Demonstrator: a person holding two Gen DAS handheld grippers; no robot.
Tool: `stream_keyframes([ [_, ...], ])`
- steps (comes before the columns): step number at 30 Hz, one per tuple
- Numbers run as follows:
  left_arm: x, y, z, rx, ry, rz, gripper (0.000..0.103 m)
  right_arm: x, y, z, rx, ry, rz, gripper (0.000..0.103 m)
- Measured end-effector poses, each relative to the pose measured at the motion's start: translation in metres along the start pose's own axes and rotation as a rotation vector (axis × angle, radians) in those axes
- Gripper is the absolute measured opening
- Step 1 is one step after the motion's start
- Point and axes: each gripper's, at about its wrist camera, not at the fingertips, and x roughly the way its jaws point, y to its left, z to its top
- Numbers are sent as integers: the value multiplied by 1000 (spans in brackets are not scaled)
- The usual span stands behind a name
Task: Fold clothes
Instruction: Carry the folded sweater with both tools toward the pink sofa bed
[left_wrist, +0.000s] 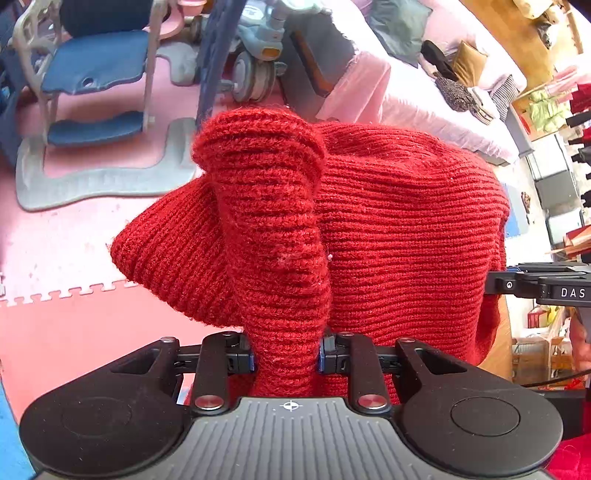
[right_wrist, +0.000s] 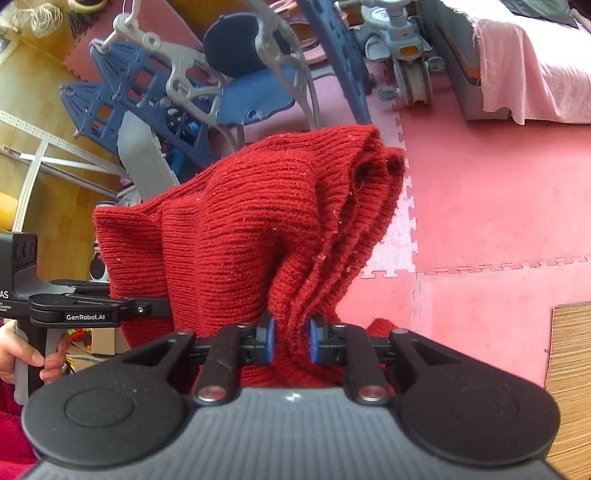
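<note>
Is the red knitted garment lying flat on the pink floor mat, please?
No, the red knitted garment hangs bunched between the right gripper pads, above the mat.

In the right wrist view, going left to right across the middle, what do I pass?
Other gripper at the left edge → red knit sweater hanging bunched in the centre → pink foam floor mat → wooden panel at the right edge.

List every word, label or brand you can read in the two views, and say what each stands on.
"GenRobot.AI": on the left gripper, right wrist view.
"DAS": cut off at the edge, on the right gripper, left wrist view.
"AS" plus small print below: on the same left gripper's body; the small print is unreadable.
</note>
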Motion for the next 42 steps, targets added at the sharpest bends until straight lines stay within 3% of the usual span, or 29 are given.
stream_keyframes([
  [7, 33, -145, 36, 58, -24, 52, 27, -73, -109, -5, -22, -75, 37, 18],
  [11, 55, -217, 49, 96, -5, 13, 26, -124, -157, -5, -55, -136, 7, 18],
  [19, 81, -321, 78, 230, 0, -56, 26, -205, -241, -17, 45, -242, -51, 18],
  [23, 86, -353, 87, 304, 22, -63, 26, -217, -264, -33, 121, -275, -52, 18],
  [29, 79, -386, 73, 400, 41, -62, 26, -222, -277, -59, 215, -311, -53, 18],
  [36, 68, -386, 65, 441, 52, -88, 26, -230, -266, -92, 275, -338, -61, 18],
  [42, 87, -375, 71, 482, 85, -117, 26, -229, -259, -117, 327, -351, -84, 18],
])
